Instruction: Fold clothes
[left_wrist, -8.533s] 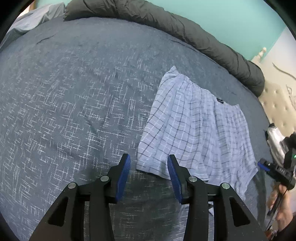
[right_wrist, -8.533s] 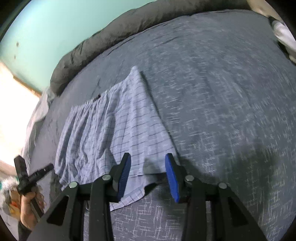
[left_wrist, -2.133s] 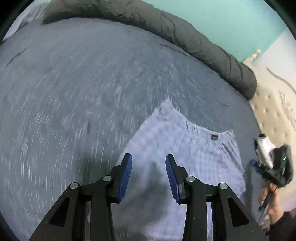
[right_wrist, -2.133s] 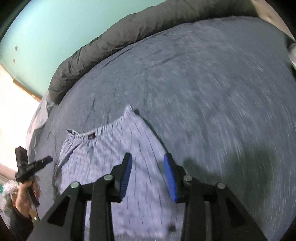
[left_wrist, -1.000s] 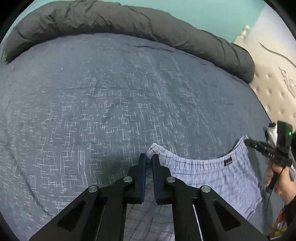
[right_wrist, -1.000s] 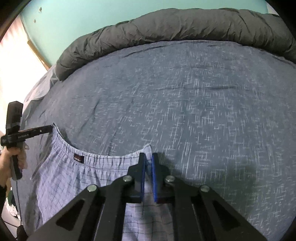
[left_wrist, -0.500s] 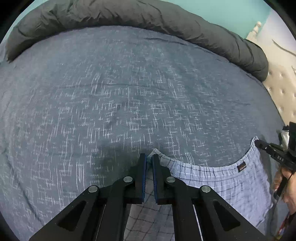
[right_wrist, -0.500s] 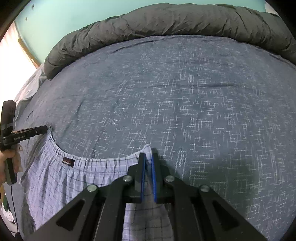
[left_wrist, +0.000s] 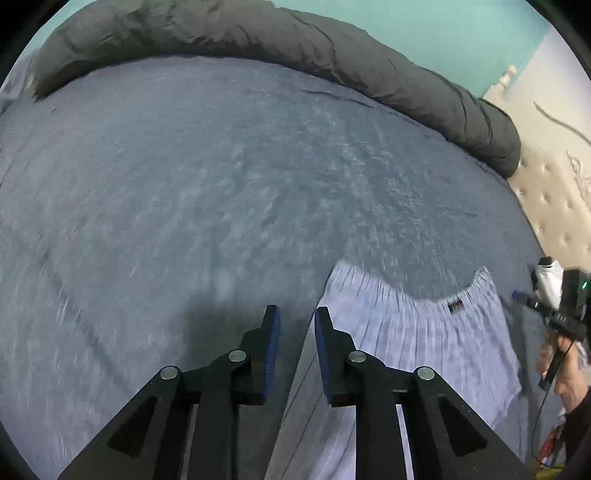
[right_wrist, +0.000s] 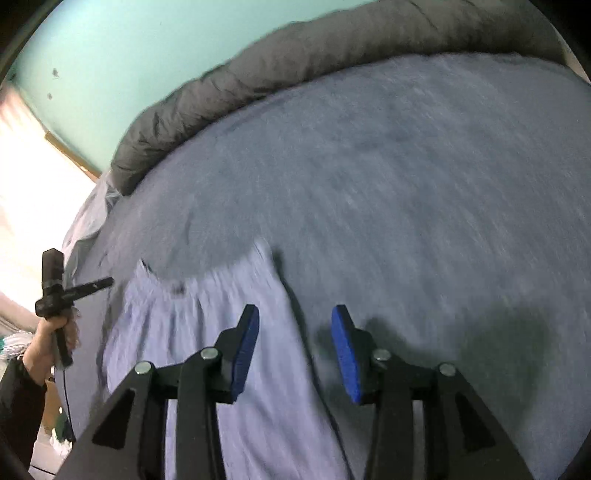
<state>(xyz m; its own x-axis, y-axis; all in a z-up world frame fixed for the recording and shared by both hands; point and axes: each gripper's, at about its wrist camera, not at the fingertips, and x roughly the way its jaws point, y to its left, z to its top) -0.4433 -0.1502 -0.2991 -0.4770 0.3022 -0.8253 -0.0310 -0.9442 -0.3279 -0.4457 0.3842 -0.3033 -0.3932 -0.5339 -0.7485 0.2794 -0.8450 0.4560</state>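
Note:
Light blue checked shorts (left_wrist: 413, 343) lie flat on the dark blue bedspread (left_wrist: 221, 192), waistband away from me, with a small label (left_wrist: 455, 306) on it. My left gripper (left_wrist: 295, 325) hovers at the shorts' left edge, its jaws opening with nothing between them. In the right wrist view the shorts (right_wrist: 207, 332) lie lower left. My right gripper (right_wrist: 293, 325) hangs over their right edge, jaws opening and apart, pads clear of the cloth. Each view shows the other gripper (left_wrist: 554, 314) (right_wrist: 55, 288) in a hand at the frame's side. Both views are blurred.
A rolled dark grey duvet (left_wrist: 295, 48) lines the far side of the bed. A beige tufted headboard (left_wrist: 554, 199) stands at the right of the left wrist view. The teal wall (right_wrist: 129, 55) is behind. The bedspread spreads wide beyond the shorts.
Both grippers were shut on the waistband corners half a second ago. They have let go, their jaws now stand apart, and both have pulled back, leaving the shorts lying on the bed.

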